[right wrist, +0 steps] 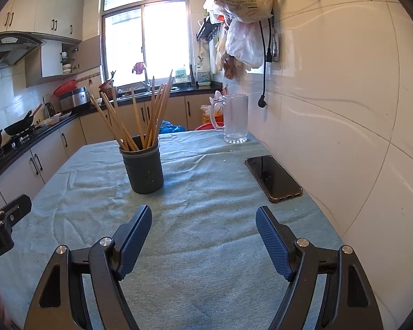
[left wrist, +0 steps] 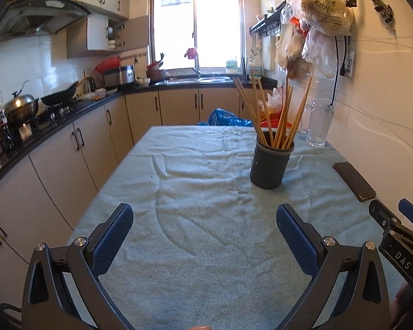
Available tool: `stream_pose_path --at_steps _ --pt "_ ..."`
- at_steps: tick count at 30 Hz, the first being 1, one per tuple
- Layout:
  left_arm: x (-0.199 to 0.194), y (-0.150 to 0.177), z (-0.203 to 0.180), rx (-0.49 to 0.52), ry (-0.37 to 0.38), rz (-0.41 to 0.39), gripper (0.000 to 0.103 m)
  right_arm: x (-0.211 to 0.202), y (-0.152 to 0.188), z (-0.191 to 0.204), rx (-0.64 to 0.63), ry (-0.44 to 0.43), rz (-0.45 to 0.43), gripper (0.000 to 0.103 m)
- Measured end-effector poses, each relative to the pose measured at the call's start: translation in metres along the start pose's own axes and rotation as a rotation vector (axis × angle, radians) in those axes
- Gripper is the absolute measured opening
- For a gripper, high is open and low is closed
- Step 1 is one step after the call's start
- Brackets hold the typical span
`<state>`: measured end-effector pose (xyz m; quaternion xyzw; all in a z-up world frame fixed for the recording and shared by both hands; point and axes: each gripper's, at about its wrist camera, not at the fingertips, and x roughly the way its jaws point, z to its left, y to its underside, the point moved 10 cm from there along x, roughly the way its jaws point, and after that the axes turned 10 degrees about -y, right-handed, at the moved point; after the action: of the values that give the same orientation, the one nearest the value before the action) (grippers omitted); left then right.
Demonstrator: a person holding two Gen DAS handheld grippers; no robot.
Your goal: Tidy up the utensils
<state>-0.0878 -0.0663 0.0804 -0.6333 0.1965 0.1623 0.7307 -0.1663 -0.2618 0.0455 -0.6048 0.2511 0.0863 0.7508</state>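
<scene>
A dark grey perforated holder stands upright on the table's light blue cloth, with several wooden chopsticks fanned out of it. It also shows in the right wrist view, chopsticks inside. My left gripper is open and empty, low over the cloth, well short of the holder. My right gripper is open and empty, the holder ahead to its left. The right gripper's side shows at the left wrist view's right edge.
A black phone lies flat near the right wall, also in the left wrist view. A glass mug stands at the table's far right corner. The tiled wall runs along the right side. Kitchen counter and cabinets run along the left.
</scene>
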Motion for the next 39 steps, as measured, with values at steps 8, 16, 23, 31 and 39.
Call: stream_pose_path --at_steps 8,16,23,31,39 --pt "-0.009 -0.008 0.004 -0.009 -0.022 -0.043 0.103 -0.003 -0.002 -0.002 0.012 -0.003 -0.009 0.083" --pt "-0.01 -0.005 0.003 -0.002 -0.02 -0.029 0.103 -0.005 -0.002 -0.002 0.009 -0.005 -0.015 0.084" --pt "-0.01 -0.002 -0.001 0.007 -0.013 -0.021 0.103 -0.005 -0.002 -0.002 0.012 -0.006 -0.015 0.084" --pt "-0.006 0.002 -0.004 0.008 -0.003 0.001 0.103 -0.005 0.001 -0.001 0.016 -0.014 -0.005 0.084" --pt "-0.002 0.005 -0.007 0.01 0.009 0.021 0.103 -0.004 0.003 -0.001 0.016 -0.017 0.006 0.085"
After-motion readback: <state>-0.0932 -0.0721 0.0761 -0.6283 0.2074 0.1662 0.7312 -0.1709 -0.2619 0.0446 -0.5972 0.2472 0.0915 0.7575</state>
